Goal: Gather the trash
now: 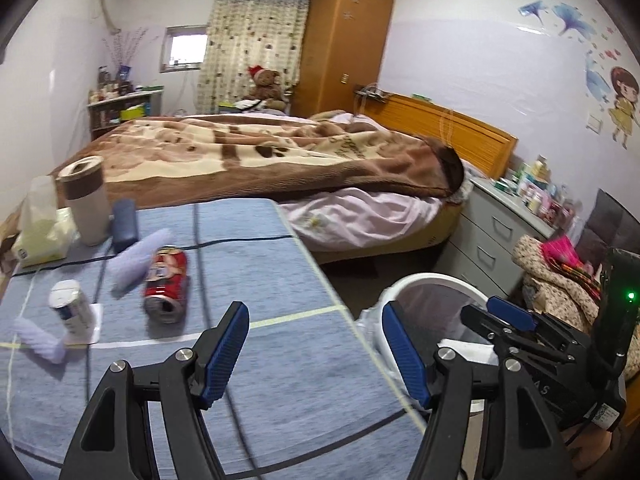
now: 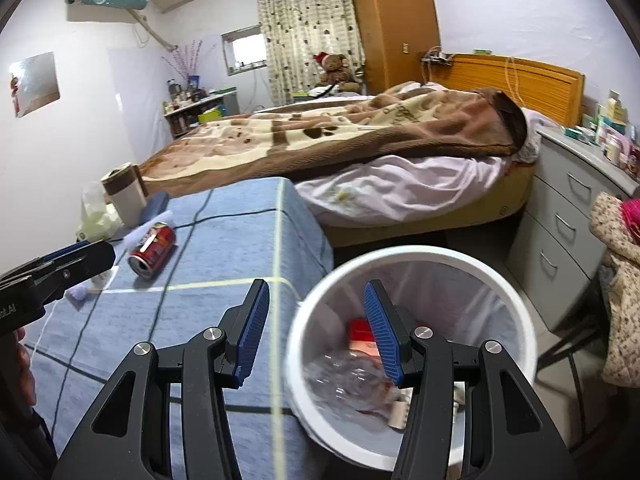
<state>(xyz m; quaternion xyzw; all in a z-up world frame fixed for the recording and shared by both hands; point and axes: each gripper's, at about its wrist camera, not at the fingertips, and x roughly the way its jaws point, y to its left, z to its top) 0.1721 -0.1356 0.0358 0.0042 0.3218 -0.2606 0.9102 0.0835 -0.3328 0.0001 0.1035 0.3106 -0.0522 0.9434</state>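
A crushed red can [image 1: 166, 282] lies on the blue tablecloth [image 1: 260, 352]; it also shows in the right wrist view [image 2: 153, 250]. A white-blue can [image 1: 70, 308] and two lilac crumpled wrappers [image 1: 134, 258] [image 1: 38, 338] lie near it. My left gripper [image 1: 316, 354] is open and empty above the table's right edge. My right gripper [image 2: 316, 330] is open and empty above the white trash bin [image 2: 516, 308], which holds a clear plastic bottle [image 2: 344, 380] and a red packet [image 2: 362, 336]. The bin also shows in the left wrist view [image 1: 436, 280].
A beige tumbler [image 1: 86, 200], a tissue pack [image 1: 40, 228] and a dark case [image 1: 124, 224] stand at the table's far left. A bed [image 1: 280, 160] lies behind the table. A grey drawer unit [image 2: 568, 216] stands right of the bin. A chair with clothes [image 2: 620, 280] is at far right.
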